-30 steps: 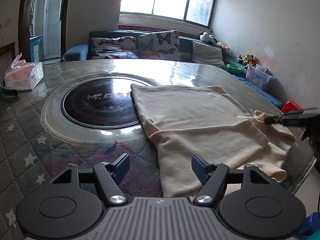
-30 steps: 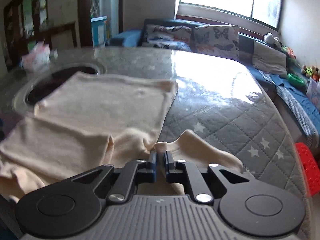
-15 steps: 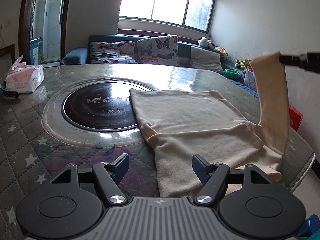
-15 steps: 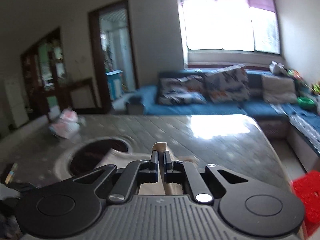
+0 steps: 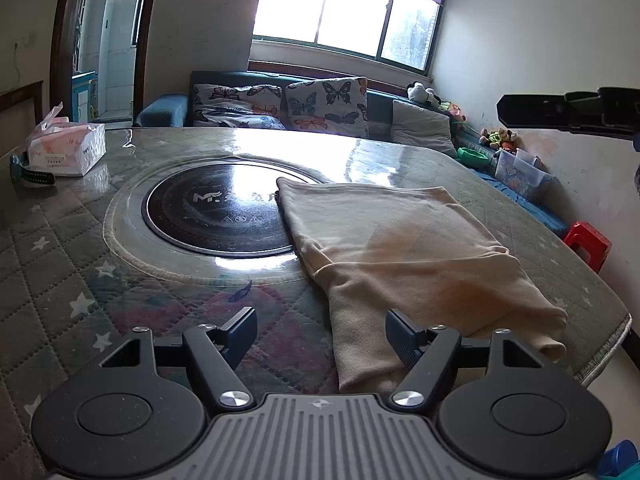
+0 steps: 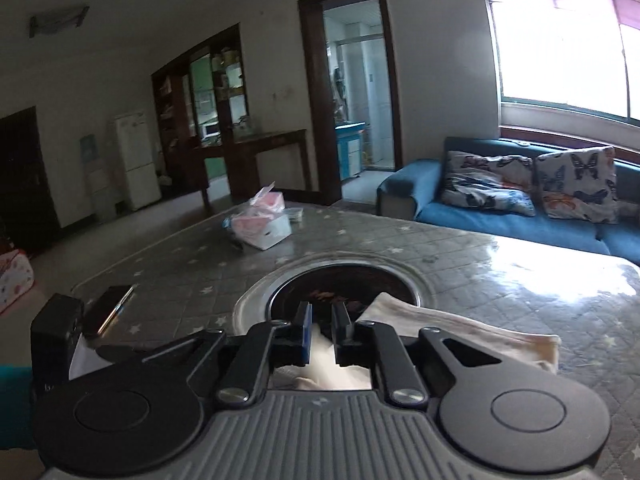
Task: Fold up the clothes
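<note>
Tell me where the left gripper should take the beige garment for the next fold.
Probably the near hem of the beige garment, the edge lying just ahead of the open left gripper. Come in low from the near table edge: the cloth lies flat there, so one finger must slide under the hem.

Tissue box (image 5: 66, 149) on table (image 5: 80, 280); 2 butterfly pillows (image 5: 280, 106), red stool (image 5: 588, 242).

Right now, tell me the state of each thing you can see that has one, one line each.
Cream garment: flat on the table, partly folded, one corner over the black hotplate.
Left gripper: open, empty, above the garment's near edge.
Right gripper: jaws opening, nothing pinched, raised above the garment.
Tissue box: open, tissue sticking up.
</note>
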{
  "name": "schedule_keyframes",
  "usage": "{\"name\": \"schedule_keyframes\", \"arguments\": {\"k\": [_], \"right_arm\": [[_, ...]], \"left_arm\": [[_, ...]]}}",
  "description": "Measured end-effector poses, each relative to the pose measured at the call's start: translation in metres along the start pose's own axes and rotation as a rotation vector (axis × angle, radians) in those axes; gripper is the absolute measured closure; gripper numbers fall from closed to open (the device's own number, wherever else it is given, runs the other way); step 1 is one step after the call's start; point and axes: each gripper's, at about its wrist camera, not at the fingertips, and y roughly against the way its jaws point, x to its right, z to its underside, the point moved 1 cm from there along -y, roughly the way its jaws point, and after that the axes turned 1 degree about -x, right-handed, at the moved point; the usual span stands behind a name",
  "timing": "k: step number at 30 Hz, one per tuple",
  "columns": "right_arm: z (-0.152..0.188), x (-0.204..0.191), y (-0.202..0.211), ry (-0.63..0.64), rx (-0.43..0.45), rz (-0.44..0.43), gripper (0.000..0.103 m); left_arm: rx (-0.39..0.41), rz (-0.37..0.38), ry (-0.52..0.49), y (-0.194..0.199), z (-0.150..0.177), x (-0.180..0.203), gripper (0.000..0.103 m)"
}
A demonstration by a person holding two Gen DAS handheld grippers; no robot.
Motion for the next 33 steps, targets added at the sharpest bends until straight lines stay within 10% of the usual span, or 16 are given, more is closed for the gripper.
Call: {"name": "schedule_keyframes", "arguments": {"k": [19,24,33], "right_arm": [[0.102,0.056,0.01,-0.033,-0.332,0.194,0.08],[0.131,0.059,0.007,-0.049,-0.386,0.2,0.08],[0.118,0.064,0.014,-0.033,-0.368,0.161,0.079]], "left_arm": [[-0.044,0.094,-0.096,-0.031,-0.008,0.039,0.058],[-0.066,0.068,-0.159,-0.038,-0.003,0.046,0.086],[-0.051,0.019,-0.212,-0.03,-0.015,0.046,0.085]]}}
